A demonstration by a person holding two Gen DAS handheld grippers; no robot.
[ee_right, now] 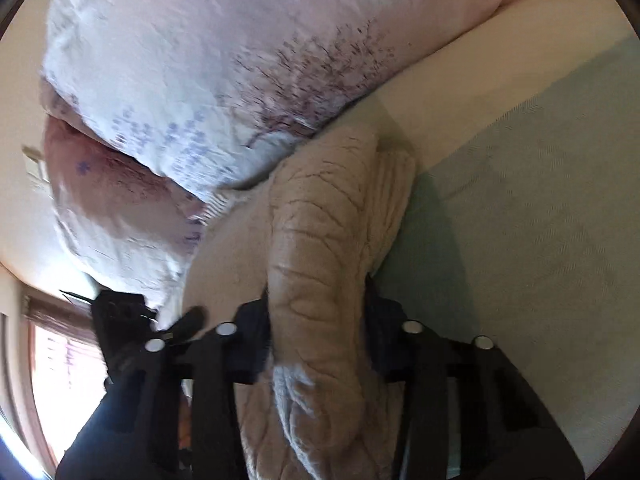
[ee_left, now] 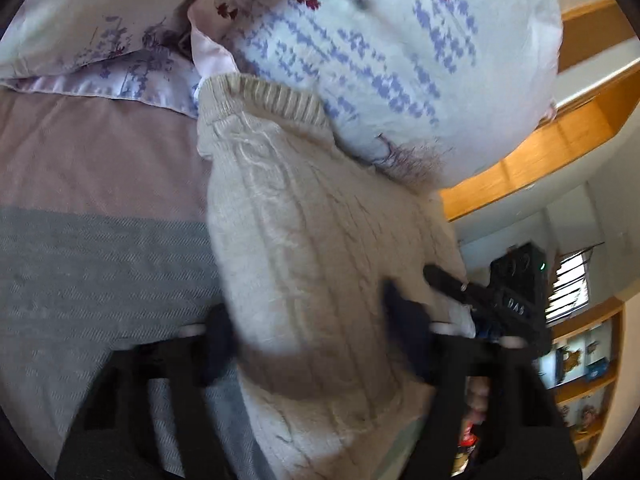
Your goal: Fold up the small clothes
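A beige cable-knit sweater (ee_left: 296,232) is lifted off the bed, its ribbed hem (ee_left: 260,96) toward the pillows. My left gripper (ee_left: 312,340) is shut on a thick bunch of the knit between its dark fingers. In the right wrist view the same sweater (ee_right: 320,248) hangs in a folded roll, and my right gripper (ee_right: 320,340) is shut on it. The right gripper also shows in the left wrist view (ee_left: 496,300), close beside the sweater. The left gripper shows at the lower left of the right wrist view (ee_right: 132,332). Both views are blurred.
The bed has a pink and grey striped cover (ee_left: 92,240), pale green in the right wrist view (ee_right: 520,220). Floral pillows (ee_left: 380,60) lie just beyond the sweater, also in the right wrist view (ee_right: 220,80). A wooden headboard (ee_left: 540,152), shelves (ee_left: 588,368) and a window (ee_right: 60,380) stand around.
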